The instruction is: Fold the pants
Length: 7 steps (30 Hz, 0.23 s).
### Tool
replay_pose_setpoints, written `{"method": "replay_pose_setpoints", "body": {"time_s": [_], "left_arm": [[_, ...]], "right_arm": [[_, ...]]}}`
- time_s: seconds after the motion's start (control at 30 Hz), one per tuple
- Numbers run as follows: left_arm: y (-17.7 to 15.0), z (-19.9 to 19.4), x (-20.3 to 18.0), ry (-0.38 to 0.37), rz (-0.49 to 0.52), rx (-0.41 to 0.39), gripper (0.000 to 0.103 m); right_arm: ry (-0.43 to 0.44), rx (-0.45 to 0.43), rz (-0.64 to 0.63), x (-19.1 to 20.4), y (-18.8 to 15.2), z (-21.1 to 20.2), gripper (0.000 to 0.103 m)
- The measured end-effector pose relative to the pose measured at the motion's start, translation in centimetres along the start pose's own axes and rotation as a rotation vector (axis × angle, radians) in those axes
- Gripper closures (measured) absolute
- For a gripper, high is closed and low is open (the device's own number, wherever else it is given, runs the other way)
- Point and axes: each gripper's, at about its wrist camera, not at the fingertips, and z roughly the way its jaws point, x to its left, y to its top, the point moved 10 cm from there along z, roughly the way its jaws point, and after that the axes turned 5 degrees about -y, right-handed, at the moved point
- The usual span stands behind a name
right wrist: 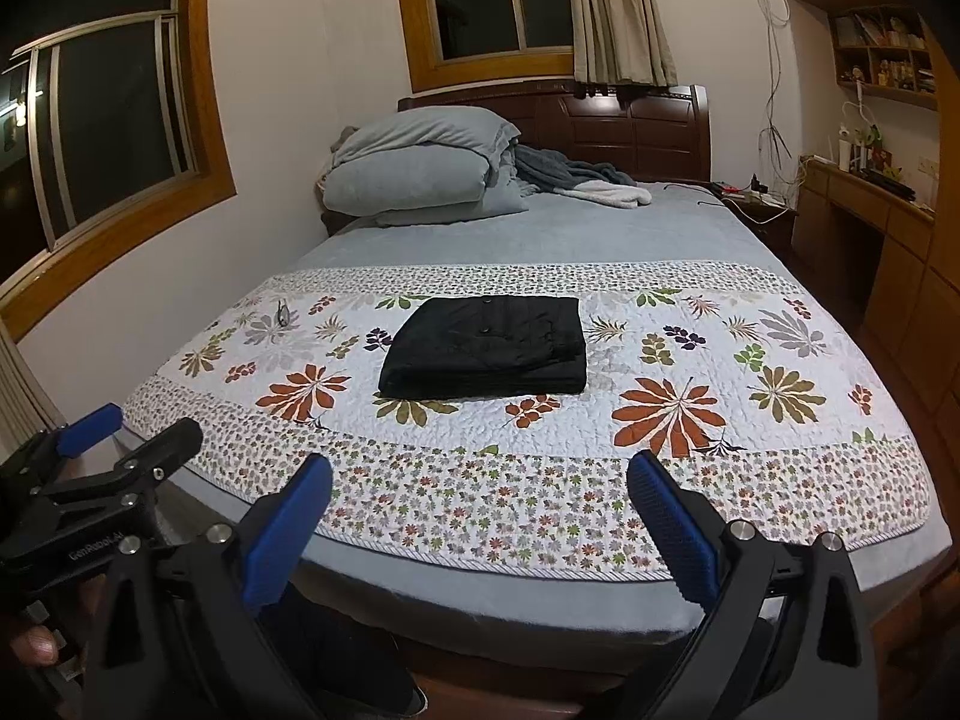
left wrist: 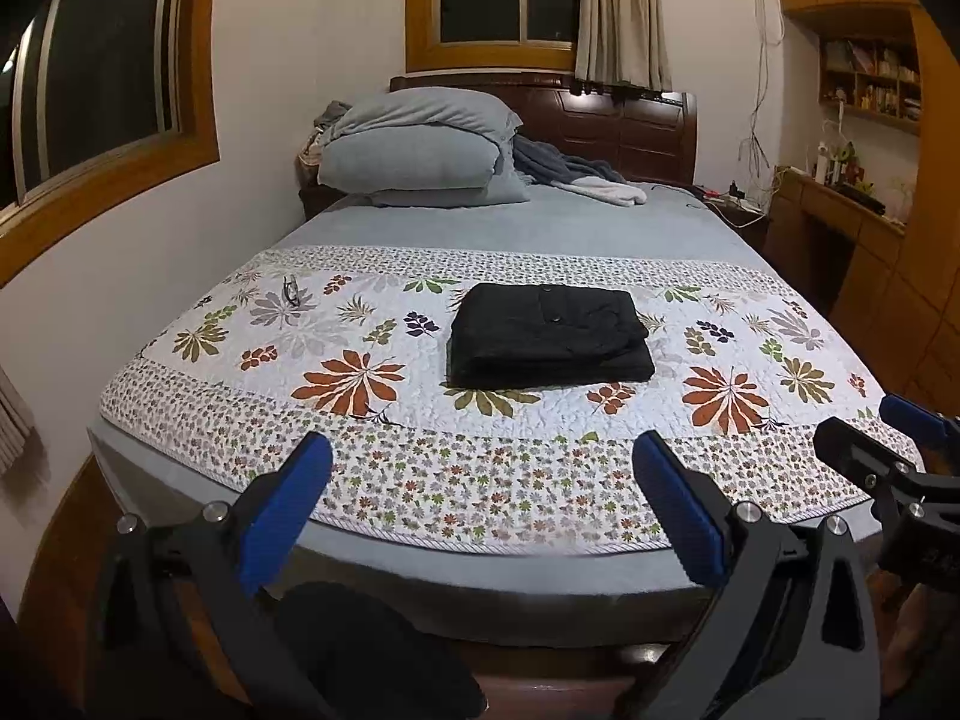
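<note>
Black pants (left wrist: 549, 333) (right wrist: 489, 345) lie folded into a compact rectangle on the flowered quilt (left wrist: 360, 372) (right wrist: 672, 360), near the middle of the bed. My left gripper (left wrist: 480, 462) hangs open at the foot of the bed, well short of the pants, with nothing between its blue pads. My right gripper (right wrist: 480, 480) is also open and empty, held back from the pants by a similar gap. Each gripper shows at the edge of the other's view: the right gripper (left wrist: 888, 426) and the left gripper (right wrist: 132, 426).
Grey pillows (left wrist: 420, 150) and a crumpled blanket (left wrist: 570, 174) sit by the dark wooden headboard (left wrist: 630, 126). A pair of glasses (left wrist: 292, 291) lies on the quilt's far left. A wooden desk with shelves (right wrist: 870, 204) lines the right wall. A wall with a window (left wrist: 108, 78) stands left.
</note>
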Motion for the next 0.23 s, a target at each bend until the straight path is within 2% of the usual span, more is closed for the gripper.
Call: {"method": "replay_pose_setpoints", "body": {"time_s": [0.23], "left_arm": [[-0.01,-0.13,0.24,-0.012,-0.015,0.008,0.003]], "right_arm": [[-0.002,-0.001,0.003,-0.27,0.01,-0.07,0.004]]}}
